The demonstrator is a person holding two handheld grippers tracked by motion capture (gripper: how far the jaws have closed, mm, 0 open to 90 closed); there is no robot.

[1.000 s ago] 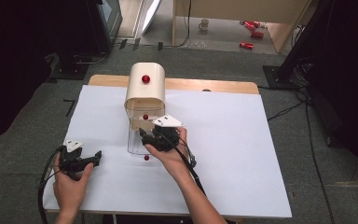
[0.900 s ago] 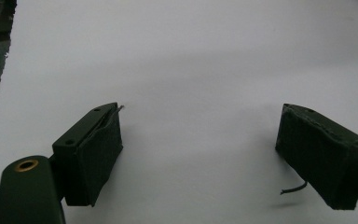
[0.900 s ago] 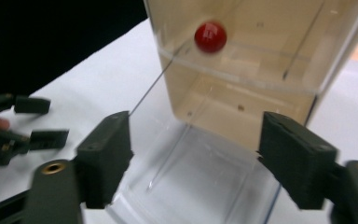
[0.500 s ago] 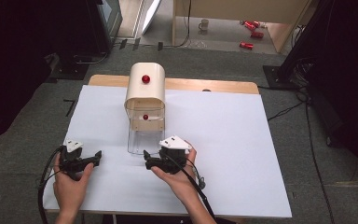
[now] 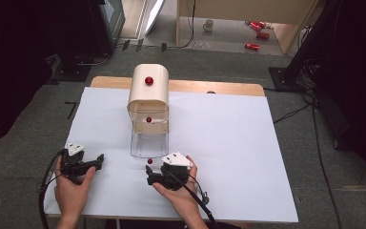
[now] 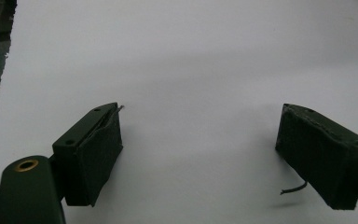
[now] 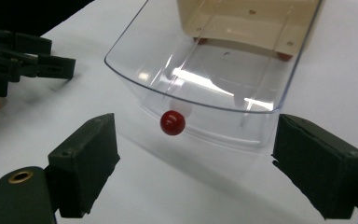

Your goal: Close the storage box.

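A cream box (image 5: 147, 93) with a rounded top and a red knob (image 5: 148, 80) stands at the middle back of the table. A clear plastic drawer (image 5: 149, 140) sticks out of its front toward me. A small red knob (image 5: 149, 161) sits on the drawer's front wall, and the right gripper view shows that knob (image 7: 173, 122) close up. My right gripper (image 5: 148, 175) is open just short of the knob and touches nothing; its jaws (image 7: 193, 140) stand wide on either side of it. My left gripper (image 5: 97, 161) rests open at the front left, over bare white sheet (image 6: 200, 121).
A white sheet (image 5: 228, 143) covers the table, with a strip of wood (image 5: 209, 87) showing at the back edge. A second red knob (image 5: 148, 119) shows inside the box above the drawer. Red cans (image 5: 257, 33) and a mug (image 5: 209, 25) lie on the floor beyond.
My right gripper has drawn back from the drawer's front toward the table's near edge, and the red knob now shows in front of it. The left gripper has stayed put.
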